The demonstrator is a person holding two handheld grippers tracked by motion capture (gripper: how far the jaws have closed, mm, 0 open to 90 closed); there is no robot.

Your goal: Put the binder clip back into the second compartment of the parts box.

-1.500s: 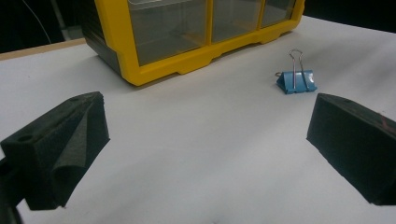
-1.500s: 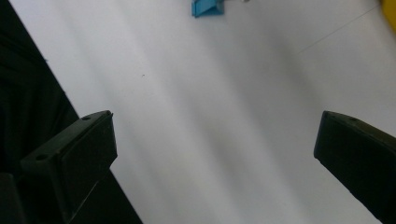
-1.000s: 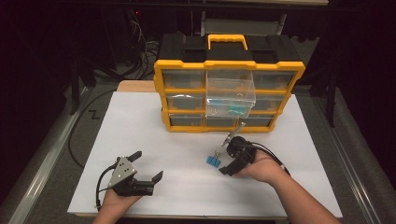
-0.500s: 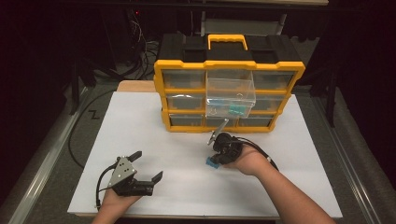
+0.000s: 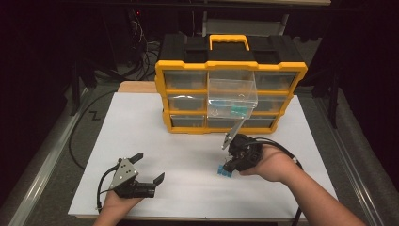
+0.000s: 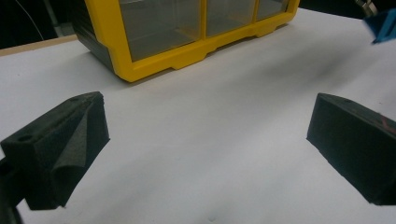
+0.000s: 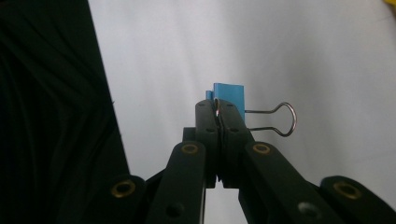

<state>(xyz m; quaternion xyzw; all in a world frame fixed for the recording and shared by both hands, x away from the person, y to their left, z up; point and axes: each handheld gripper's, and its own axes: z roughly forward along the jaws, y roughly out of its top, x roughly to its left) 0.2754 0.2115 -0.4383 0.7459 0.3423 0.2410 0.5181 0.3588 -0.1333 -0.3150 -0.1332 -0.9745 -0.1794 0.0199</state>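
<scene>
While the left tool (image 5: 147, 169) rests agape and idle, the right tool (image 7: 218, 108) clenches a blue binder clip (image 7: 229, 99) at its tips, its wire handles lying sideways, with the open drawer (image 5: 232, 92) just beyond and above.

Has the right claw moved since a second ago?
Yes. The right claw, shut on a blue binder clip, has shifted left, and sits closer to the yellow organizer.

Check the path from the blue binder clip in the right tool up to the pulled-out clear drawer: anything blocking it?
Nothing visible blocks it. The right tool is shut on the blue binder clip, above bare white table in front of the organizer. The open clear drawer juts out above and behind it, holding a few teal items. The left tool sits far off.
</scene>
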